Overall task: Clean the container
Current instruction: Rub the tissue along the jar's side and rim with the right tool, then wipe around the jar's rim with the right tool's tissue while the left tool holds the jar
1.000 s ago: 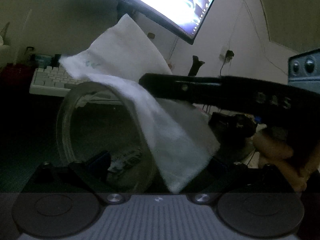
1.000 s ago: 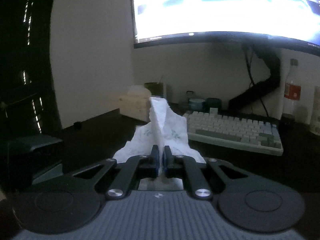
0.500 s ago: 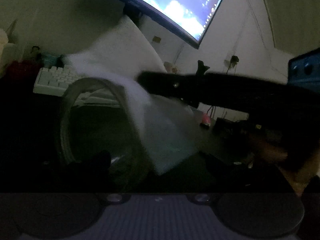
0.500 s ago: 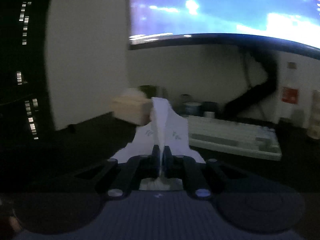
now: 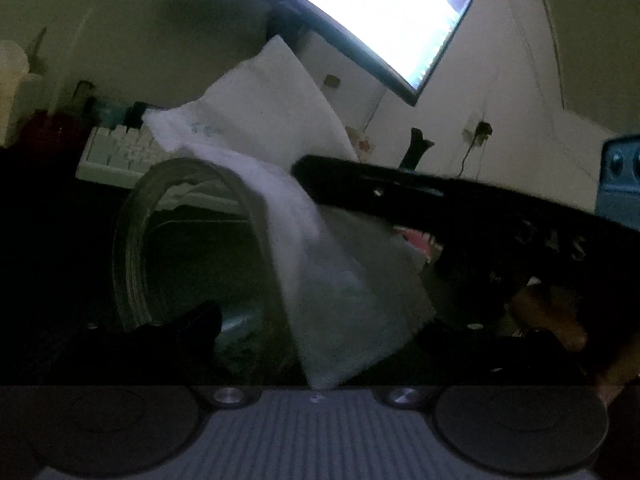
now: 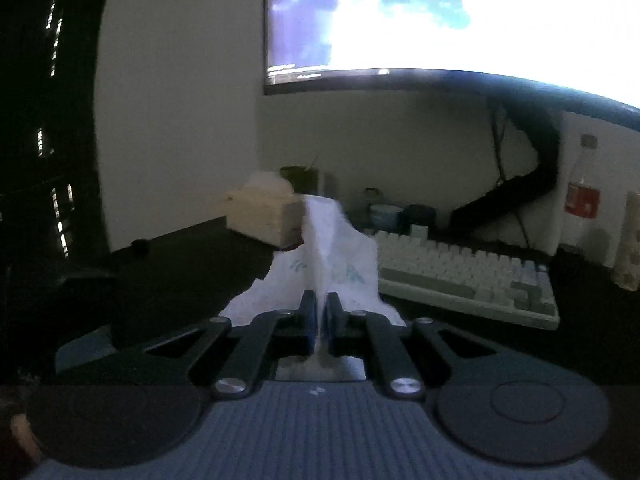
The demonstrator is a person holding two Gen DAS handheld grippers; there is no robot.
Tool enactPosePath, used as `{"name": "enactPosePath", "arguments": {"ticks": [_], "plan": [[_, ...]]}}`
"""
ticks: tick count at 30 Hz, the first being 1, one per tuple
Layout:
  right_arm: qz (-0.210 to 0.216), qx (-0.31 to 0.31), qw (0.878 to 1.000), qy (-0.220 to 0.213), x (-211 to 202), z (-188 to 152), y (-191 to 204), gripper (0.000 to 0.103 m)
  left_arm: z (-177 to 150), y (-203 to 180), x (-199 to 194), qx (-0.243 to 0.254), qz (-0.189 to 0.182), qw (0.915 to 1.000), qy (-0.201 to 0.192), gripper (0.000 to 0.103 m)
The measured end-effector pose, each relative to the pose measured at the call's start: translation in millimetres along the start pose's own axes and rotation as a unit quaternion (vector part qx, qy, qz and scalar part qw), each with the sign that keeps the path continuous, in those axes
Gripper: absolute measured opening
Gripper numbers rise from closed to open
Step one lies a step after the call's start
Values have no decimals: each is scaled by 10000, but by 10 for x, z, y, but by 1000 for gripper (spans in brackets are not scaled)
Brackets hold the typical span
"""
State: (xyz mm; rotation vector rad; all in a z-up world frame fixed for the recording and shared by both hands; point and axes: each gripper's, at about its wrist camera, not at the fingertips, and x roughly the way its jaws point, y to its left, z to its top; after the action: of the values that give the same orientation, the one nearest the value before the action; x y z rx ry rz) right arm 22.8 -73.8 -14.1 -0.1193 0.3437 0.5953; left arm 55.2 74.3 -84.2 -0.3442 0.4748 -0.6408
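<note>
Dim desk (image 6: pixel 192 276), monitor upper right. Right gripper (image 6: pixel 319 312) pinches soft tissue (image 6: pixel 332 264). Clear jar (image 5: pixel 192 248), centre-left, rigid, slippery, likely fragile; left gripper (image 5: pixel 280 320) seems gripping its wall—hold there.

Two close wrist views, shared keyboard (image 6: pixel 472 272)

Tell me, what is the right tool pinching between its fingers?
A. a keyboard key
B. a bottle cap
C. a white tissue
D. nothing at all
C: in the right wrist view the right tool has its fingers closed together on a white tissue, which stands up between them in front of the keyboard.
</note>
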Motion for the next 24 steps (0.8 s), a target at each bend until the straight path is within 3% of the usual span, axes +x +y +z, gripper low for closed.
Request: {"name": "enactPosePath", "arguments": {"ticks": [6,13,16,20,22,24], "plan": [[-639,641,9954,309,144,75,-373,8,-2,20,-16,176,337,9992,-79,103],[245,215,9986,420,110,80,-83,9,4,102,-68,128,185,9997,-107,103],[113,331,9983,457,152,108,-199,8,-5,86,-64,232,221,9994,-106,103],[-617,692,9945,491,269,139,-444,11,-21,63,-51,357,270,9989,-116,103],[-473,718,9952,470,270,147,-407,11,-29,51,-44,420,294,9986,-121,103],[-53,481,9981,389,220,133,-257,11,-34,54,-42,411,219,9988,-115,103]]}}
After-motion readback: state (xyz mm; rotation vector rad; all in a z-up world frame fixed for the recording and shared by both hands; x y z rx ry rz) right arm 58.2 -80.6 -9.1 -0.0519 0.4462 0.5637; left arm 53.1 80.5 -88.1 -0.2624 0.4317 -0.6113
